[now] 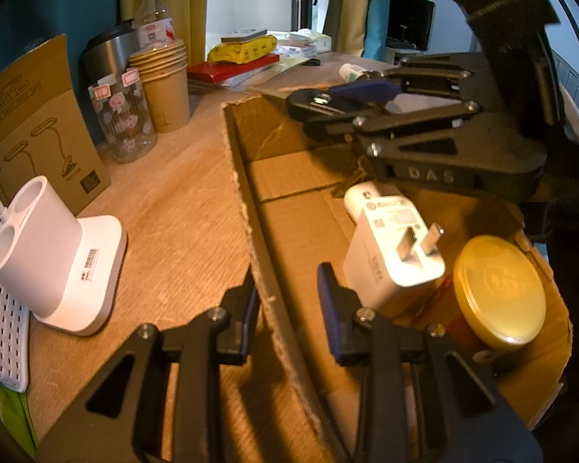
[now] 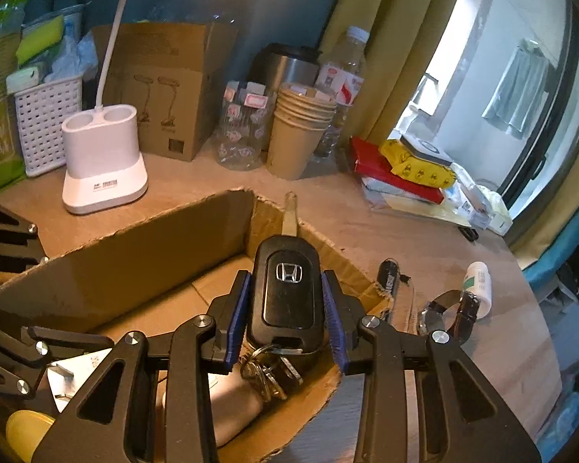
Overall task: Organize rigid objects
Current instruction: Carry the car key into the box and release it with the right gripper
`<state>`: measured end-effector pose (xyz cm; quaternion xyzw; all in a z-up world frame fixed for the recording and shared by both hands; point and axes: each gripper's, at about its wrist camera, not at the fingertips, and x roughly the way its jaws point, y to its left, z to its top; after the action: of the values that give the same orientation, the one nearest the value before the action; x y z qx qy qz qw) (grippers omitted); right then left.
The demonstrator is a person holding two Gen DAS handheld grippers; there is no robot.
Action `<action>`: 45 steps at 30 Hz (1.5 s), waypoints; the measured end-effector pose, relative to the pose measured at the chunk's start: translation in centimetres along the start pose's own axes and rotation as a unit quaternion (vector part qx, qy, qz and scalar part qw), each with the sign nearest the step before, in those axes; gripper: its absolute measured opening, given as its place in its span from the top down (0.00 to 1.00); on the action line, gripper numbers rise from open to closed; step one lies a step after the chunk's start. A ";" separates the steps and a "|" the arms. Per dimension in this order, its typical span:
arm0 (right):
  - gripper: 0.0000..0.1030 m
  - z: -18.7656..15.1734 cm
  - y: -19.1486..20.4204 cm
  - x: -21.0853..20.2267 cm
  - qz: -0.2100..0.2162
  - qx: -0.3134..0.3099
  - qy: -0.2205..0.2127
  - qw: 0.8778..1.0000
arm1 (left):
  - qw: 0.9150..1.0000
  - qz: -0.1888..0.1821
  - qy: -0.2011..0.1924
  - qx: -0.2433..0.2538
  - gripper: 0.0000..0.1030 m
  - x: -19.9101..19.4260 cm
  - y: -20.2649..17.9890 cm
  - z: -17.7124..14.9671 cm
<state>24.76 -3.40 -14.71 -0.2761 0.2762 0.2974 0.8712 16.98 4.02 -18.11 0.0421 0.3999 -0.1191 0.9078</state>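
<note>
The step in hand, as I judge it, is to put one more item into the shallow brown cardboard box; the right gripper is clenched on a black flip car key with a silver emblem, its blue pads pressing the two long sides of the fob; the metal blade points to the far side, over the far corner of the box, and a bunch of keys hangs from the near end. The key is held above the inside of the box, not yet resting on its floor; the next move probably calls for lowering it into a free place and then releasing the jaws. The left gripper is released and holds nothing; its fingers stand astride the left wall of the box. Inside the box already lie a white plug adapter with metal prongs and, to its right, a jar with a round yellow lid. On the wooden table to the right of the box wait a wristwatch with dark strap and a small white bottle.
</note>
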 end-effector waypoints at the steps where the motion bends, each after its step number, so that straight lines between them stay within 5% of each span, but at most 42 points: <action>1: 0.62 0.0 0.0 -0.1 0.006 0.001 0.001 1.000 | 1.000 0.000 0.000 0.000 0.70 0.0 0.0 0.0; 5: 0.51 -0.1 0.0 -0.2 0.017 0.002 0.006 1.000 | 1.000 0.000 0.000 0.000 0.70 0.0 0.0 0.0; 17: 0.46 -0.9 -2.3 -1.9 -0.023 0.025 0.000 0.999 | 1.000 0.000 0.000 0.000 0.70 0.0 0.0 0.0; 31: 0.39 -0.9 -5.9 -3.0 0.026 0.122 -0.022 0.992 | 1.000 0.001 0.000 0.001 0.70 0.2 0.0 0.1; 37: 0.36 -0.7 -6.1 -0.2 0.032 0.147 0.003 0.989 | 1.000 0.000 0.000 0.001 0.70 0.3 0.1 0.1; 41: 0.36 -1.3 -3.5 1.2 0.021 0.090 0.048 0.995 | 1.000 0.000 -0.001 0.002 0.70 0.2 0.1 0.1; 45: 0.36 -1.5 -3.9 0.6 0.032 0.110 0.034 0.993 | 1.000 0.000 -0.001 0.001 0.70 0.2 0.1 0.1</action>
<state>27.25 -6.76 -14.90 -0.1798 0.3450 0.2837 0.8765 17.20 4.06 -18.16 0.0431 0.3992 -0.1198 0.9080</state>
